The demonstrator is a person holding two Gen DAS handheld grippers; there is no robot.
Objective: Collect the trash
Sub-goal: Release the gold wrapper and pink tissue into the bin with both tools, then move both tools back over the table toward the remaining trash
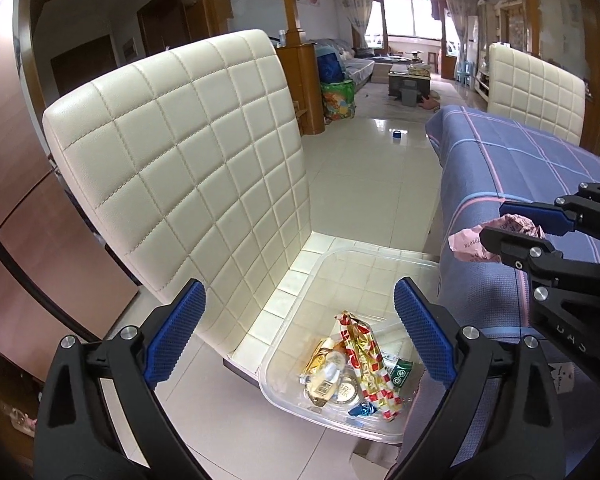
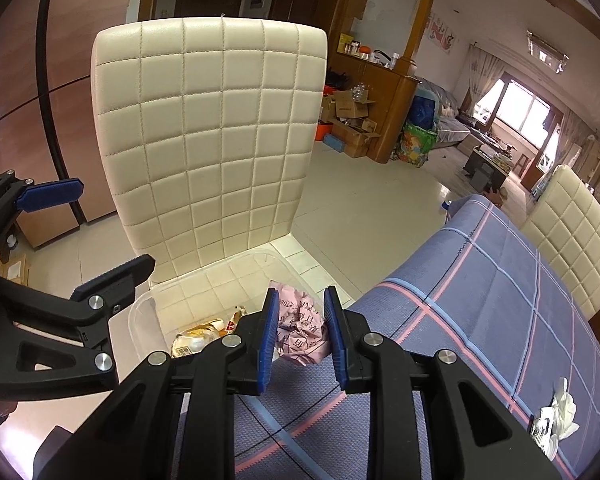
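My right gripper [image 2: 300,330] clenches a crumpled pink paper wad [image 2: 300,330], shapeless, printed text showing, no clear long axis; my left gripper [image 1: 296,338] hangs released above the clear bin [image 1: 284,396].

We read only partial digits, "0078", upside down on the crumpled pink paper [image 1: 470,245]; its other print stays illegible.
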